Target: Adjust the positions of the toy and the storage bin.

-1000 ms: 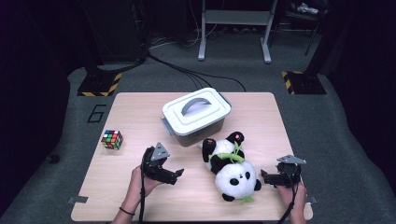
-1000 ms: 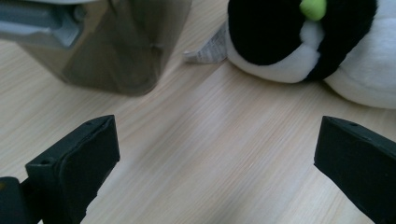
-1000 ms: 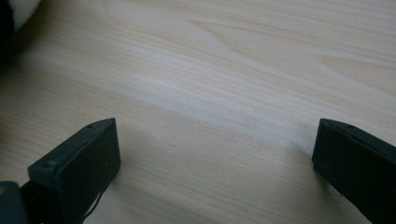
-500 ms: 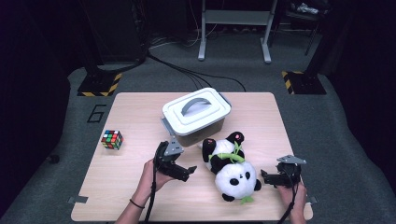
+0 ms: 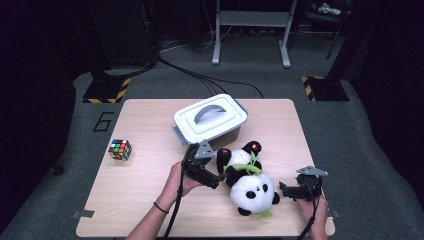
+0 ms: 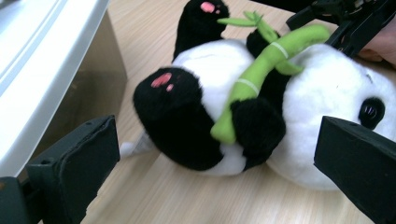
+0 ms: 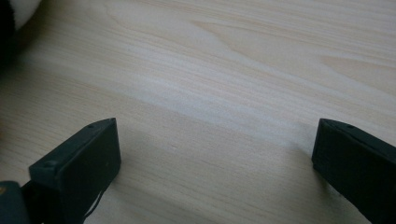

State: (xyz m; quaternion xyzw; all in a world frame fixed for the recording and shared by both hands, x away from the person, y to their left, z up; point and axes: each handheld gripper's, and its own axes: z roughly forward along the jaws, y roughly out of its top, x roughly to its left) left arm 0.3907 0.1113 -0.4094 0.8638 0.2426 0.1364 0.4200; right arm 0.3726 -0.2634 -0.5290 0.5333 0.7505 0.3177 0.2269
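Note:
A plush panda (image 5: 248,184) lies on its back on the wooden table (image 5: 150,190), hugging a green bamboo stalk (image 6: 261,65). My left gripper (image 5: 220,178) is at the panda's left side, open wide. In the left gripper view the panda's body and black legs (image 6: 187,107) lie just ahead of the two jaws, untouched. My right gripper (image 5: 283,190) rests low on the table just right of the panda's head, open, with only bare wood between its jaws (image 7: 215,140). A sliver of the panda (image 7: 11,18) shows at the top left of the right gripper view.
A white lidded box (image 5: 210,120) with a handle stands just behind the panda, and its side wall (image 6: 42,70) is close to my left jaw. A colour cube (image 5: 120,149) sits near the left edge. The right gripper (image 6: 348,18) shows beyond the panda.
My left gripper has moved right across the table and closed in on the panda's side. The right gripper and the panda have stayed put.

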